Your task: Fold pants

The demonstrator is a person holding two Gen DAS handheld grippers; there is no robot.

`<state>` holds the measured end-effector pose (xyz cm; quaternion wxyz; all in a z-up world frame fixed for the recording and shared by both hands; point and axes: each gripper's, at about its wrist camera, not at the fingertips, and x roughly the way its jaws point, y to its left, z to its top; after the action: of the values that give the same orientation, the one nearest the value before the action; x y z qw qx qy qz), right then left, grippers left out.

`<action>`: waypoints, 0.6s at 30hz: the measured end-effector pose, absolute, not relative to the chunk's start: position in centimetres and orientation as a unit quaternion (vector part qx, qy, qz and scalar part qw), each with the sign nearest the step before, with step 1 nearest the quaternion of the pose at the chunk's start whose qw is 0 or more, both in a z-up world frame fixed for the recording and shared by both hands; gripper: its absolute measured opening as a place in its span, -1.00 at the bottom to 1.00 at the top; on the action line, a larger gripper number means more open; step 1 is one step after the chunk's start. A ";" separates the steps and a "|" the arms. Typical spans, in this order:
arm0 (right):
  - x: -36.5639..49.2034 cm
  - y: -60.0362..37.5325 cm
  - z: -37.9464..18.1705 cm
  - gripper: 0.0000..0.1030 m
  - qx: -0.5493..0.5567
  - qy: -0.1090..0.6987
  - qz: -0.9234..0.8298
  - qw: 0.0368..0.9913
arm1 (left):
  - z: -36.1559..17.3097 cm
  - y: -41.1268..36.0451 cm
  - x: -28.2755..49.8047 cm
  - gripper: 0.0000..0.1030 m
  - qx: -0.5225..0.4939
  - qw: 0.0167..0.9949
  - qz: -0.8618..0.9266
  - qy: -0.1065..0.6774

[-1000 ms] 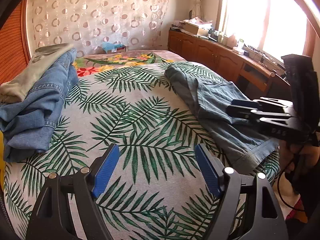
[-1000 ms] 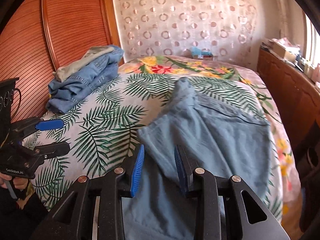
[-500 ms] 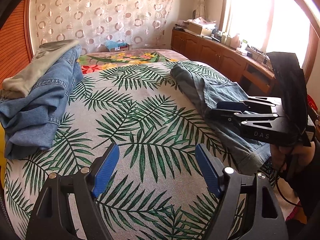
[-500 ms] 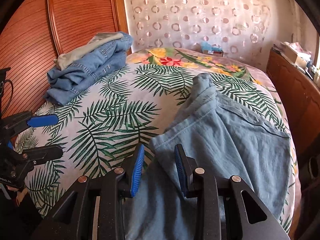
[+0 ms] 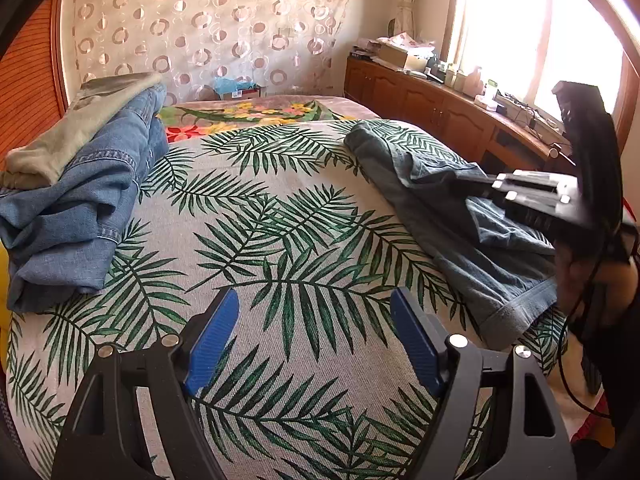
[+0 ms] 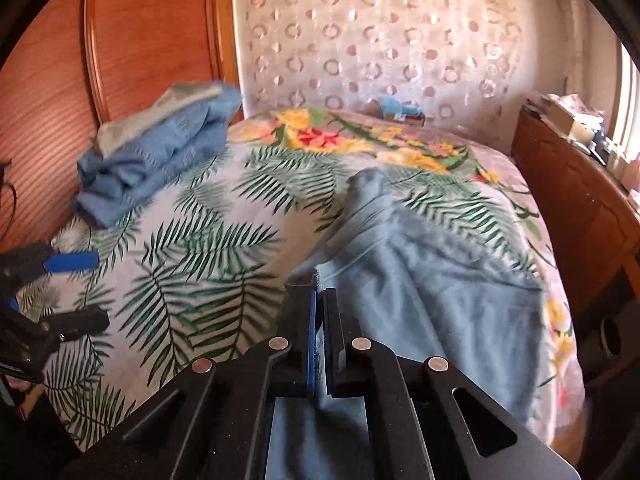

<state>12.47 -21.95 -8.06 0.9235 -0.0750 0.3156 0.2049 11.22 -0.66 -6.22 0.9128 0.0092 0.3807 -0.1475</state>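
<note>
**Denim caught: right tongs have just clamped**

Faded blue denim pants (image 6: pixel 432 280), centre-right on the palm-print bedspread (image 5: pixel 280 240), now sit pinched in my right gripper (image 6: pixel 319 300), open a moment ago. Left gripper (image 5: pixel 314 332) hangs released, lower frame. Fold can start.

The blue pants (image 6: pixel 432 280) lay long and rumpled on the right side of the bed (image 5: pixel 280 240). One corner by the near end was lifted and pinched.

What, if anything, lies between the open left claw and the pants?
Nothing visible: only bare palm-print bedspread separates the left claw from the pants, which the right claw already pinches.
</note>
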 end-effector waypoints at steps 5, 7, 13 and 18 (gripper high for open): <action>12.8 -24.8 -6.9 -0.95 -0.062 0.308 0.181 0.932 | -6.2 -1.1 11.1 0.53 0.013 0.912 -0.151 0.380; 13.2 -26.0 -6.7 -0.95 -0.055 0.306 0.169 0.935 | -6.2 -1.2 11.1 0.53 0.014 0.912 -0.152 0.380; 14.9 -29.2 -6.5 -0.95 -0.045 0.313 0.126 0.940 | -6.3 -1.3 11.2 0.53 0.015 0.912 -0.153 0.381; 16.9 -30.4 -7.0 -0.95 -0.051 0.328 0.092 0.939 | -6.4 -1.4 11.2 0.53 0.017 0.911 -0.153 0.382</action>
<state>16.87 -30.44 -7.03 0.9386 -0.0514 0.3283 0.0923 11.17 -1.41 -6.37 0.9112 0.0168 0.3822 -0.1532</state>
